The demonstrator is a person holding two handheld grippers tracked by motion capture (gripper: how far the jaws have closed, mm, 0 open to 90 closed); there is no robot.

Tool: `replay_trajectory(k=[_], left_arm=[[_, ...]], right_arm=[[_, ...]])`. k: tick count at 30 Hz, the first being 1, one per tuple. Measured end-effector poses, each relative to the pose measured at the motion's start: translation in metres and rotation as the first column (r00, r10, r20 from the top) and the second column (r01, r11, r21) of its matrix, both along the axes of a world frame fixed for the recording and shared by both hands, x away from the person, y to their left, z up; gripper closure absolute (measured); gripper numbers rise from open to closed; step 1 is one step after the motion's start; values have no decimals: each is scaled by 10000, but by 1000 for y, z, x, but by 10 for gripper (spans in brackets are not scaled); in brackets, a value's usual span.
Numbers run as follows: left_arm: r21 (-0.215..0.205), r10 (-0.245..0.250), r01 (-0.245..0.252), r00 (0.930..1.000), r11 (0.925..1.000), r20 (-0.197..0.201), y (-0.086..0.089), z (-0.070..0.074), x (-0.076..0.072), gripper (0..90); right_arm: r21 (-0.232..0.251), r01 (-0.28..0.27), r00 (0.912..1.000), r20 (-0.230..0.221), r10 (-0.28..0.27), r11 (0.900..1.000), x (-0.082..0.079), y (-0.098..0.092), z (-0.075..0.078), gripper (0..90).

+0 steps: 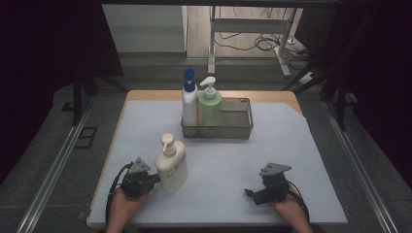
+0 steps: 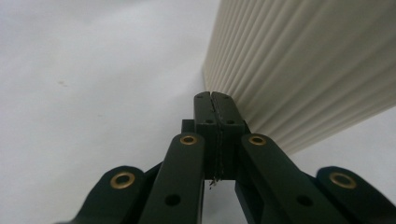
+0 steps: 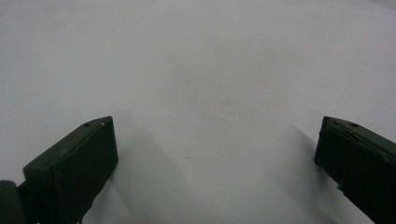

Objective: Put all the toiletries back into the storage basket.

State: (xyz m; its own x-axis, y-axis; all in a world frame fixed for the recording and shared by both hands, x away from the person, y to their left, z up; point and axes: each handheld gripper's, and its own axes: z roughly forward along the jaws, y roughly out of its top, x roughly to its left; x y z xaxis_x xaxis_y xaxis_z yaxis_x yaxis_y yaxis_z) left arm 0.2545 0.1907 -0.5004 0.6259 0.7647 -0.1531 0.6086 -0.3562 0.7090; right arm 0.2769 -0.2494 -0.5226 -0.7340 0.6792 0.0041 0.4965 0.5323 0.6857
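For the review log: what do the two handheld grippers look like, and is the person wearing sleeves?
Both the left gripper and the right gripper are black, each topped by a grey three-cornered plate. A black cable trails back from each. Close up, the left one has linkage arms with brass-ringed holes. The right one has blocky, flat-faced jaws. The forearms are bare, with no sleeves in sight.

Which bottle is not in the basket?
The cream pump bottle. It stands on the table beside the left hand-held gripper, while the green bottle and the blue-capped bottle stand inside the wire basket.
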Motion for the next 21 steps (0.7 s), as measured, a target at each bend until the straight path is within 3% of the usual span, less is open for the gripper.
replay_trajectory(k=[21], left_arm=[[-50,-701,699,9969,9975,-369,-22,-3,-18,885]], right_arm=[[-1,9,10000,-3,-9,10000,0,0,0,0]])
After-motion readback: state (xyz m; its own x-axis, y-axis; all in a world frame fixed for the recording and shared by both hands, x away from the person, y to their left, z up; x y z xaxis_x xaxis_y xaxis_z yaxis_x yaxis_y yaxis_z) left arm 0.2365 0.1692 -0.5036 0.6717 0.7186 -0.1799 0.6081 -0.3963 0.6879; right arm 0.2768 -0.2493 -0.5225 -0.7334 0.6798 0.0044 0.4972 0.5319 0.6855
